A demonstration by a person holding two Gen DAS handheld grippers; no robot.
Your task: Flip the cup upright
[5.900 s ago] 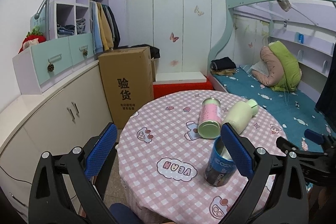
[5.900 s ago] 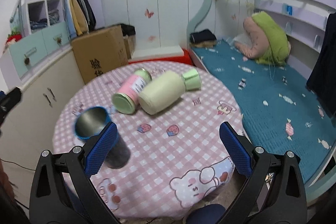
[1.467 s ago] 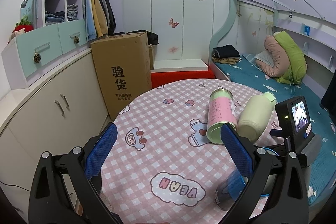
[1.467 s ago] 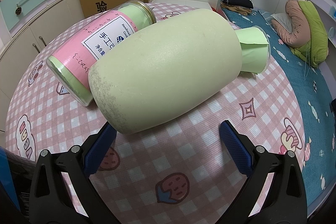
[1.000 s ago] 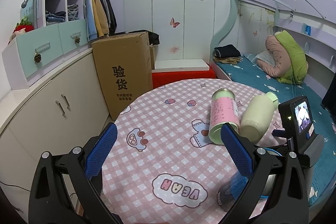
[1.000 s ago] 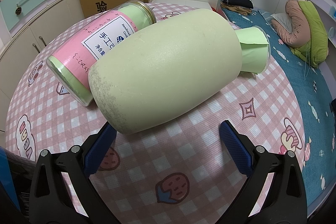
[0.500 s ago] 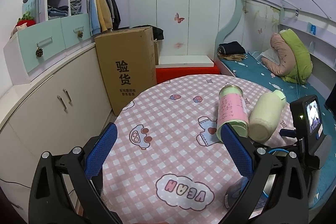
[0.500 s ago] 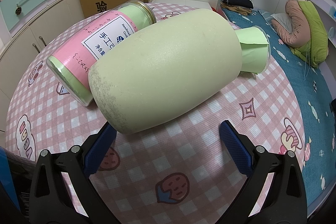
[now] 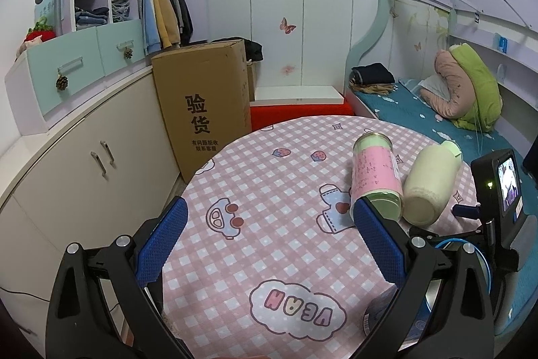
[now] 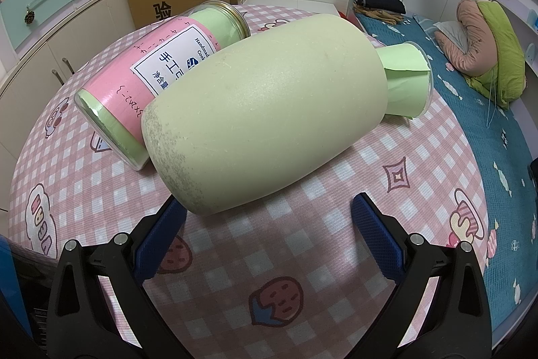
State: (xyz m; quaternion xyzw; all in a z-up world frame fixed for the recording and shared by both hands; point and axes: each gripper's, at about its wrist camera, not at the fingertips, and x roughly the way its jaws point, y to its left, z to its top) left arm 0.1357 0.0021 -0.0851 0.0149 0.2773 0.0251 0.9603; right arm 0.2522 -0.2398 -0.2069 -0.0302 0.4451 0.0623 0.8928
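A pale green cup point(image 10: 269, 110) lies on its side on the round pink-checked table point(image 10: 302, 251), its base toward me and its green-lidded neck pointing far right. My right gripper point(image 10: 267, 224) is open, with the cup's base just ahead of the gap between its fingers. The cup also shows in the left wrist view point(image 9: 430, 184). A pink-labelled jar point(image 10: 141, 79) lies on its side against the cup's left. My left gripper point(image 9: 269, 234) is open and empty above the table's near left. A blue tin cup point(image 9: 380, 315) stands half hidden behind its right finger.
The right gripper's camera body point(image 9: 501, 197) sits at the table's right edge. A cardboard box point(image 9: 205, 110) stands on the floor behind the table. Cabinets point(image 9: 84, 164) run along the left. A bed point(image 9: 437, 123) lies to the right.
The left gripper has drifted back and left over the last second and a half. The right gripper, the green cup and the jar have not moved.
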